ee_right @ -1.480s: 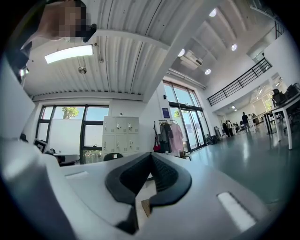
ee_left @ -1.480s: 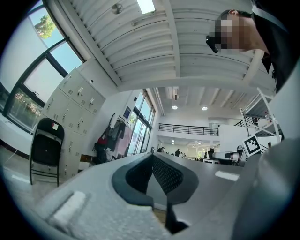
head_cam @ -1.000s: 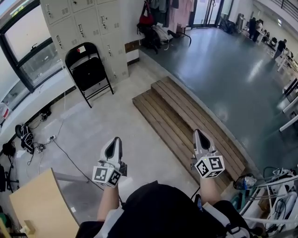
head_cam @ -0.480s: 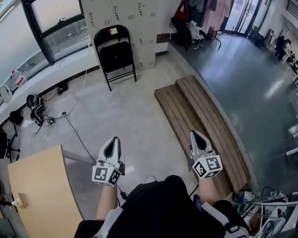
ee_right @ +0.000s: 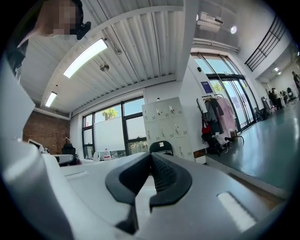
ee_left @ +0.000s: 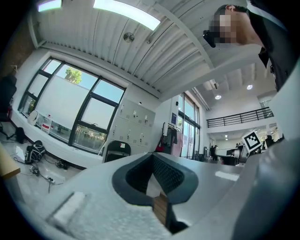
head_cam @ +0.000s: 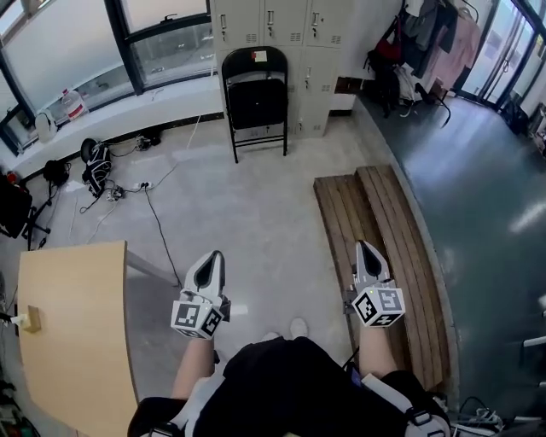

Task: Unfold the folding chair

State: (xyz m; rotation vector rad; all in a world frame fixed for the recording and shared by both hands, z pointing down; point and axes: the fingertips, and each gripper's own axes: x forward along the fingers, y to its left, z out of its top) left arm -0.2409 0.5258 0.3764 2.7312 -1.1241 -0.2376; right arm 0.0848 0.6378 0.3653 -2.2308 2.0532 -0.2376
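against the lockers (head_cam: 286,26) at the far side of the floor, a black chair (head_cam: 254,102) stood folded and upright. well apart from it, near the person, the left hand-held gripper (head_cam: 211,256) and right hand-held gripper (head_cam: 365,247) pointed toward it, jaws pressed together, holding nothing. wooden steps (head_cam: 384,213) lay under the right one.
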